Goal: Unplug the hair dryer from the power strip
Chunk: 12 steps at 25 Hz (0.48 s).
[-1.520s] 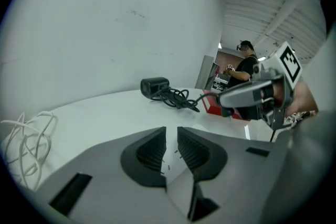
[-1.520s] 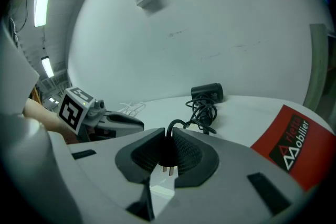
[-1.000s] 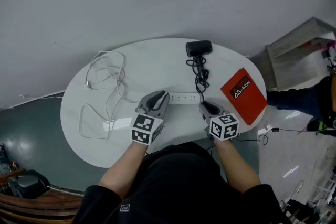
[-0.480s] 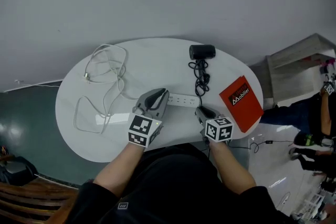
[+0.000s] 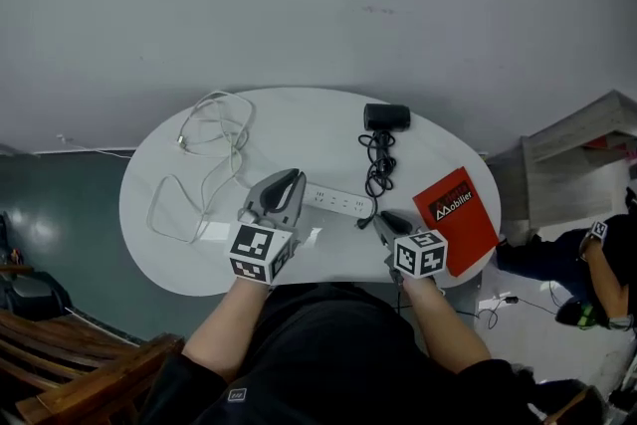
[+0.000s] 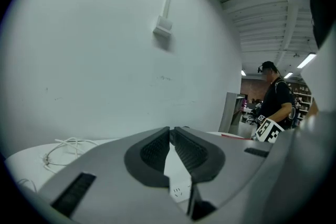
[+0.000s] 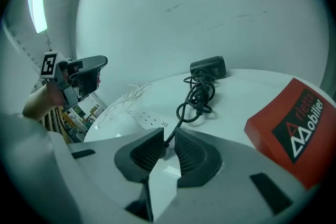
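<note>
The black hair dryer (image 5: 387, 117) lies at the table's far side, its cord (image 5: 379, 159) coiled below it. The white power strip (image 5: 338, 202) lies across the middle. My right gripper (image 5: 379, 217) is shut on the cord's plug end just off the strip's right end; in the right gripper view the cord (image 7: 194, 99) runs straight into the closed jaws of that gripper (image 7: 168, 139), and the plug itself is hidden. My left gripper (image 5: 295, 180) is shut with nothing between its pads, at the strip's left end; the strip (image 6: 178, 191) shows under its tips (image 6: 171, 131).
A red book (image 5: 458, 212) lies at the table's right edge, close to my right hand. A loose white cable (image 5: 209, 164) sprawls over the left half of the white table (image 5: 299, 119). A wooden chair (image 5: 80, 363) stands lower left. A person (image 5: 597, 264) crouches at the right.
My right gripper has drawn back toward me from the strip's right end, taking the cord's end with it. The left gripper stays at the strip's left end. The head view has shifted.
</note>
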### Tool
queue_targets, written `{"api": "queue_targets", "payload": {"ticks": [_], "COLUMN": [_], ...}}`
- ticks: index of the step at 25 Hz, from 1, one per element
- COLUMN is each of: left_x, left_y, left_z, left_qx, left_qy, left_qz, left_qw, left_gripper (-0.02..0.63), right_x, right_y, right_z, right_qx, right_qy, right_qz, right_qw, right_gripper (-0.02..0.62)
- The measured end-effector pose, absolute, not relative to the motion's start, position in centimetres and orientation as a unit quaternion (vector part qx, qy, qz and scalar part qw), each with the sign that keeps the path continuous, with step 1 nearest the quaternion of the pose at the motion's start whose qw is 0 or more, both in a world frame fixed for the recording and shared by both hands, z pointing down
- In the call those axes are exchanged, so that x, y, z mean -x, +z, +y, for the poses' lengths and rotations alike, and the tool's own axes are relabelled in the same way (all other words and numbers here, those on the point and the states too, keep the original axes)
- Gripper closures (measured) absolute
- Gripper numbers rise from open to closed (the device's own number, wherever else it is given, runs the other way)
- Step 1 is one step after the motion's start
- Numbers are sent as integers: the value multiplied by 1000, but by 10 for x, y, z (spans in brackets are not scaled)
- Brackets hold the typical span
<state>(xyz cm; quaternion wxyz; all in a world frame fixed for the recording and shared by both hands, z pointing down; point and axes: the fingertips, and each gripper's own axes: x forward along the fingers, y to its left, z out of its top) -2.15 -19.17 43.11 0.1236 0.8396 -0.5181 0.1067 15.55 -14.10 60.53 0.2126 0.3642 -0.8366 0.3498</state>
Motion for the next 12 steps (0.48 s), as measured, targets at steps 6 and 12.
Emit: {"api": "queue_targets", "payload": {"ticks": [6,12], "left_x": [30,45], "left_y": [401,366], "left_z": [-190,-190], "left_qx": [-824,-826], "left_qy": [96,80], "left_qz": [-549,-555], "left_qw": [97,66], "left_gripper": [569,572], "right_x": [-168,-150], "right_y": [546,461], "right_z": [-173,-204], "right_qx": [-373,-385], "right_qy": [290,202], "right_qz": [-865,-892], "right_qw": [169,125], "right_gripper": [531,531]}}
